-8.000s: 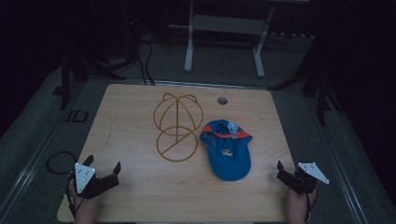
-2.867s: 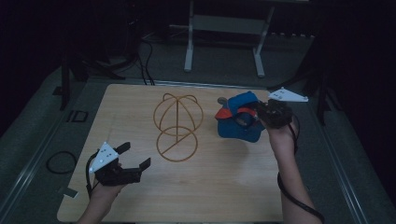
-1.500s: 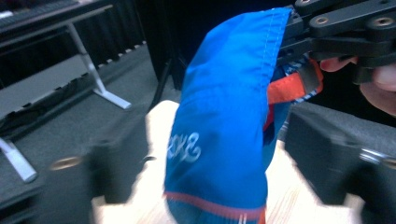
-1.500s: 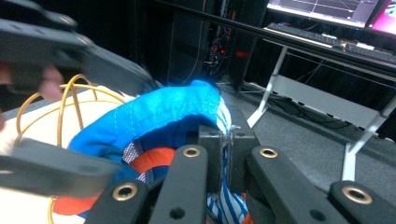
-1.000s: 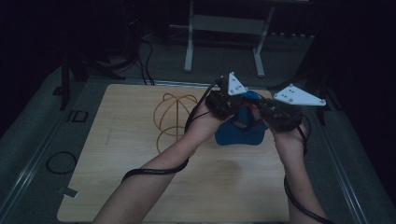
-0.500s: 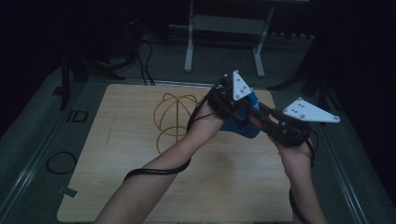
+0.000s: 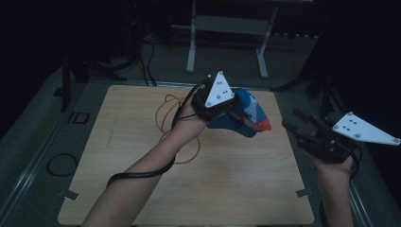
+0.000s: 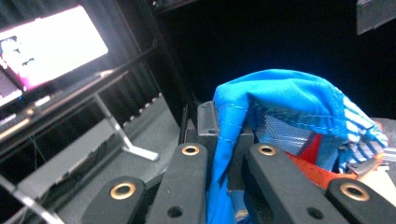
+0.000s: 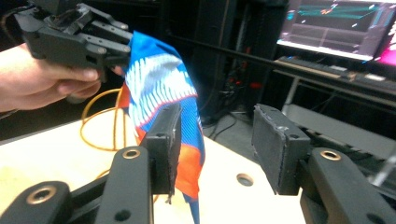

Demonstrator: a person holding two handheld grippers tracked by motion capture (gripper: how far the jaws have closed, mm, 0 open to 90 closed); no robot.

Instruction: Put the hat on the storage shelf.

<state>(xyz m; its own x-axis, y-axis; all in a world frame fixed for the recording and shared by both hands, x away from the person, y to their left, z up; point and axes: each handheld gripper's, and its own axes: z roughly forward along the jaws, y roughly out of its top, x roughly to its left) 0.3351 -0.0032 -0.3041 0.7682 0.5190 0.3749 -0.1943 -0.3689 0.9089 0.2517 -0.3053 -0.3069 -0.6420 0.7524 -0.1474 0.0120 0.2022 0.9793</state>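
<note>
The orange wire stand (image 7: pixel 176 124) sits bare near the worktop's (image 7: pixel 118 165) far edge. Beside it, the left claw (image 7: pixel 222 108) now pinches the blue cap (image 7: pixel 246 112) and holds it aloft. The right claw (image 7: pixel 302 125), which gripped the cap a moment ago, has let go and drawn back past the right edge, jaws apart: a finished handover, probably before hanging.
</note>
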